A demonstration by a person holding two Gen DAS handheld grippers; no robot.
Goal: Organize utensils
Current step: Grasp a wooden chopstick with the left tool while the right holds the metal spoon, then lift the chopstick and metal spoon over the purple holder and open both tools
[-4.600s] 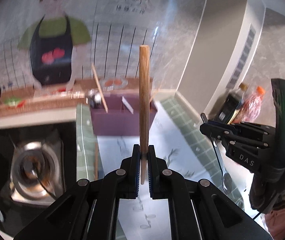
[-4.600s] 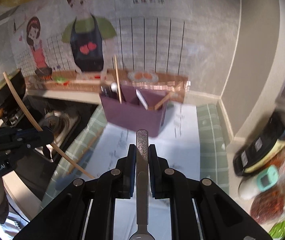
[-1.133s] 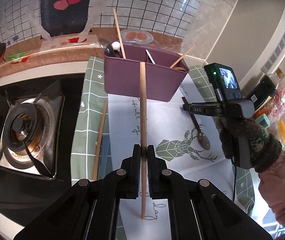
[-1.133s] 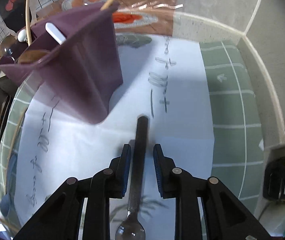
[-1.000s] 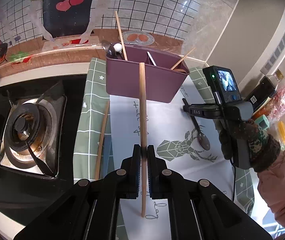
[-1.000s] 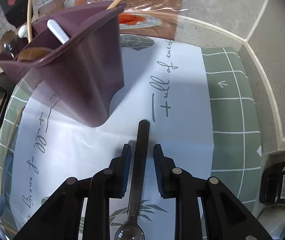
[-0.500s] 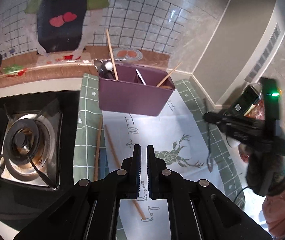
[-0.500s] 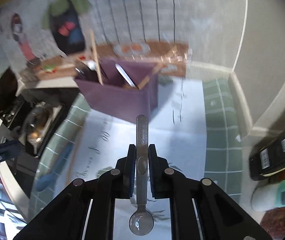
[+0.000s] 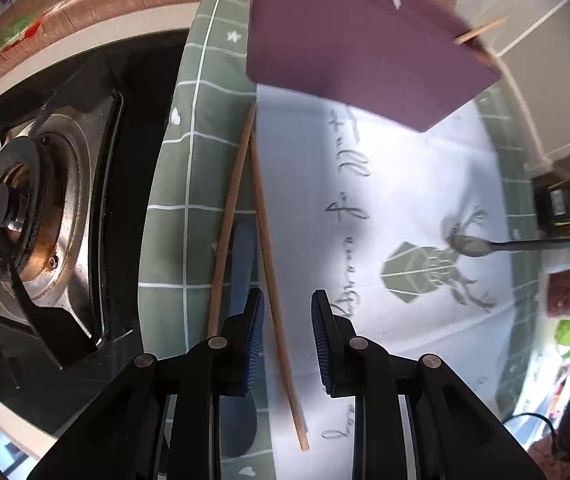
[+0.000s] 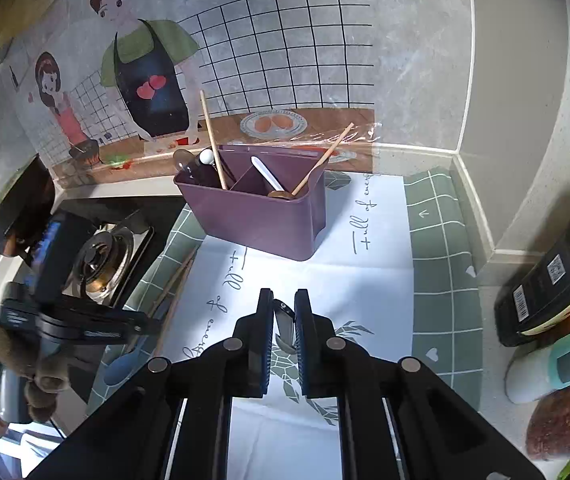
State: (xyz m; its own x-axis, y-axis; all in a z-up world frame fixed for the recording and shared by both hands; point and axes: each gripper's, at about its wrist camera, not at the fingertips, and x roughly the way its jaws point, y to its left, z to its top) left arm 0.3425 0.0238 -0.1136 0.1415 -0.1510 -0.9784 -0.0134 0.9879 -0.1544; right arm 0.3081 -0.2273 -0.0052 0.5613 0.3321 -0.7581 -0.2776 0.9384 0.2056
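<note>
Kitchen counter [image 10: 445,240], purple caddy [image 10: 261,220] at back; left gripper [image 9: 287,316] opening astride chopstick [image 9: 273,280] on mat; right gripper [image 10: 283,316] clamped on spoon [image 10: 285,320]; shallow grip risked spoon slipping.

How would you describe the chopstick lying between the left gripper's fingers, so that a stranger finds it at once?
Start at the purple utensil box on the white printed mat. Two wooden chopsticks lie before its left corner, meeting there. The wanted chopstick is the right one, straight along the mat's left edge; its neighbour bows over the green cloth.
</note>
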